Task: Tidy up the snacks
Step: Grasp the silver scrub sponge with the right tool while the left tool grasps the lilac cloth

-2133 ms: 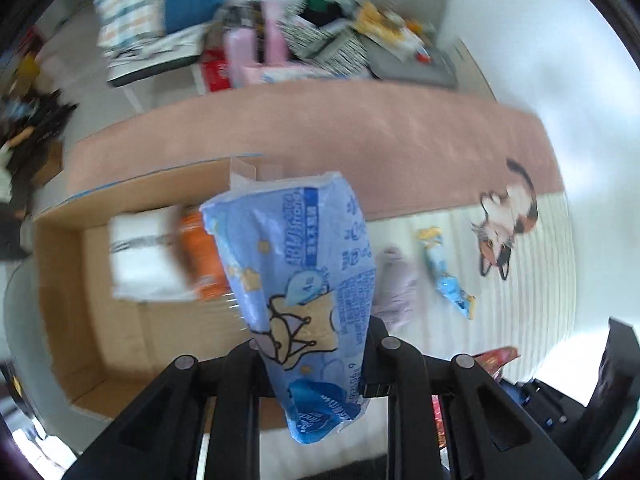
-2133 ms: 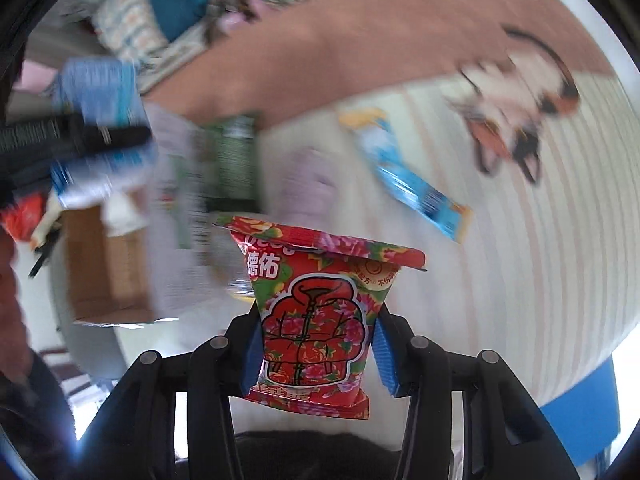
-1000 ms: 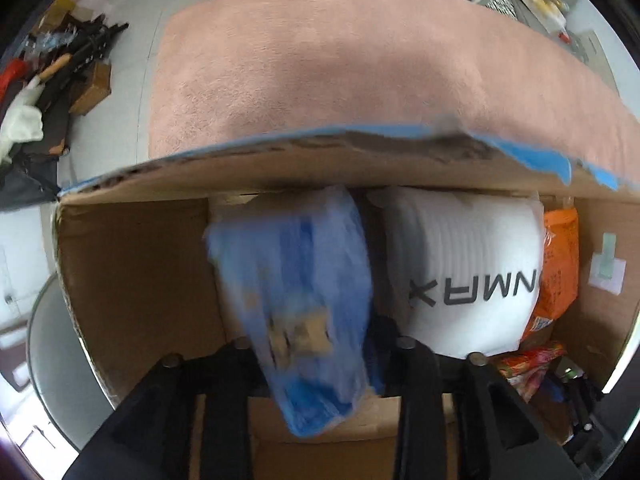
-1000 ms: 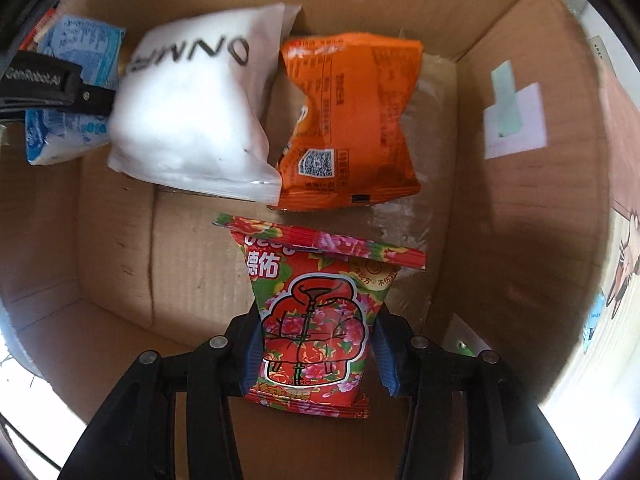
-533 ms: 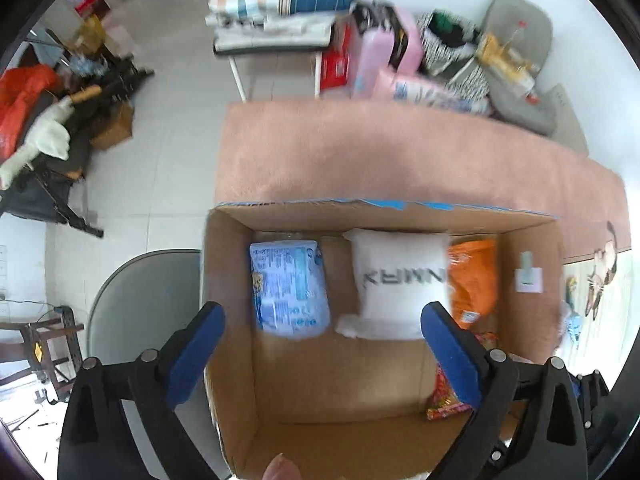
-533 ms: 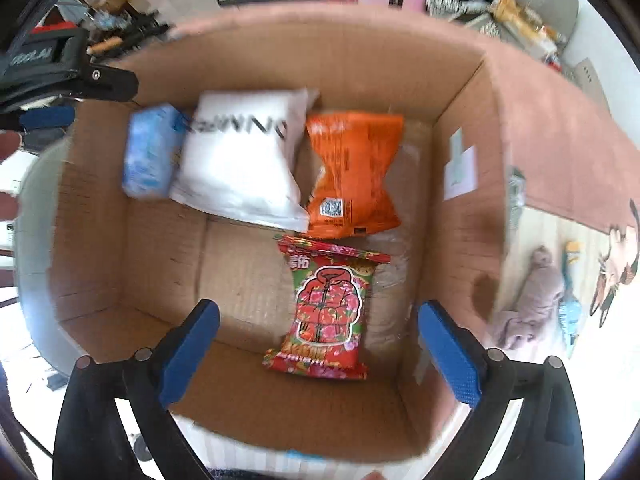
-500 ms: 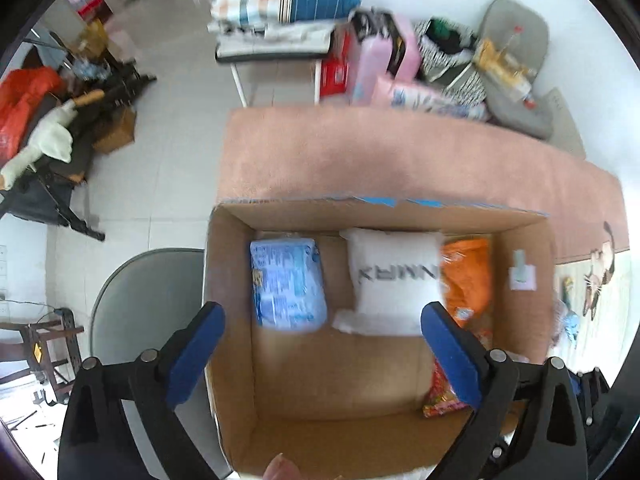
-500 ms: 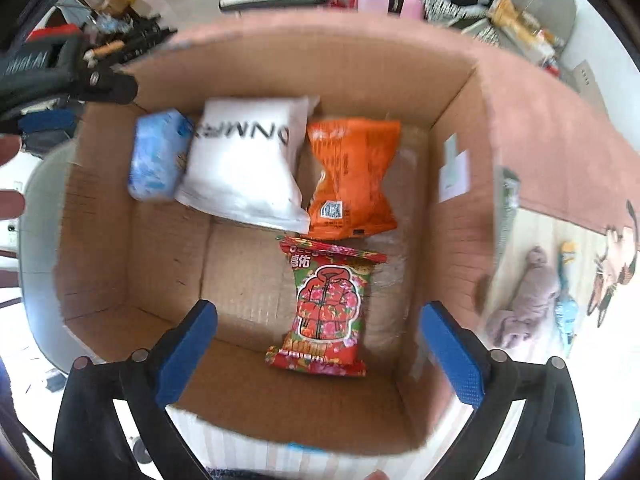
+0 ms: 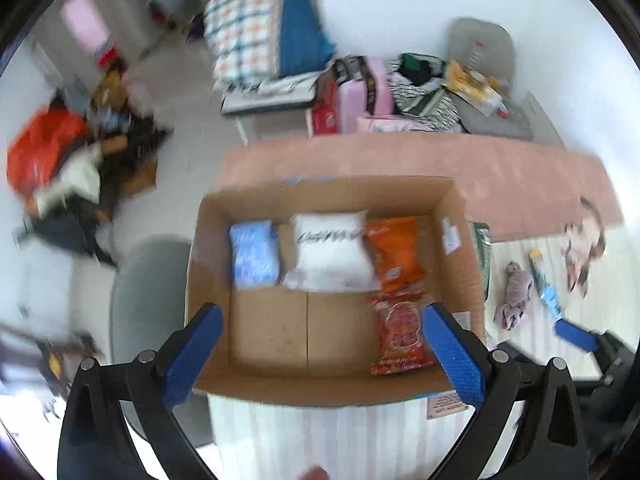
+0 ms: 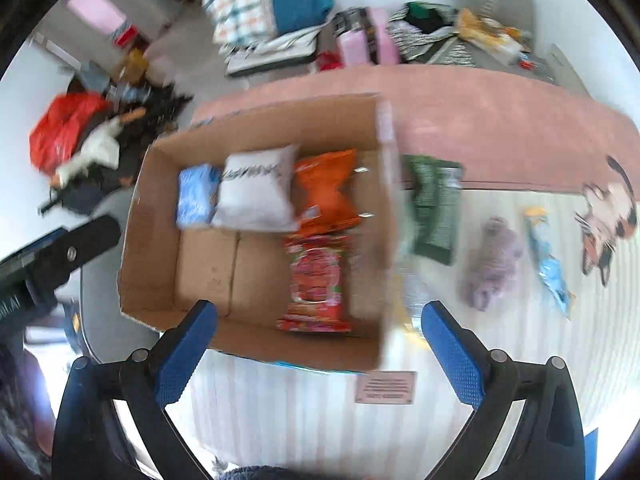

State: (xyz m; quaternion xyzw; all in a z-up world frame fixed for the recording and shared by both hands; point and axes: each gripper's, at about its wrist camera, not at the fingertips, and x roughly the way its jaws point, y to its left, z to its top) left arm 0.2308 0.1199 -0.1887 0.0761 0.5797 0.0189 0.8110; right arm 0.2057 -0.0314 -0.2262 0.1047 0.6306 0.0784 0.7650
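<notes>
An open cardboard box [image 9: 460, 232] [image 10: 140, 200] holds a light blue packet [image 9: 254, 254] [image 10: 194, 196], a white bag [image 9: 332, 252] [image 10: 256, 192], an orange bag [image 9: 394, 254] [image 10: 326, 192] and a red flowered packet [image 9: 400, 332] [image 10: 316, 280]. Outside the box to its right lie a dark green packet [image 10: 436, 208], a mauve pouch [image 9: 514, 296] [image 10: 490, 264] and a blue stick pack [image 9: 544, 284] [image 10: 550, 256]. My left gripper [image 9: 320, 344] and right gripper [image 10: 318, 342] hover high above the box, both open and empty.
The box sits on a striped mat [image 10: 520, 340] with a pink border [image 10: 500, 120] and a cat picture [image 10: 608, 216]. A grey round seat [image 9: 148, 300] stands left of the box. Luggage, bags and folded bedding [image 9: 260, 36] crowd the far floor.
Both grippers let go of their packets inside the box, opened and rose well above it. The blue and red packets now lie in the box.
</notes>
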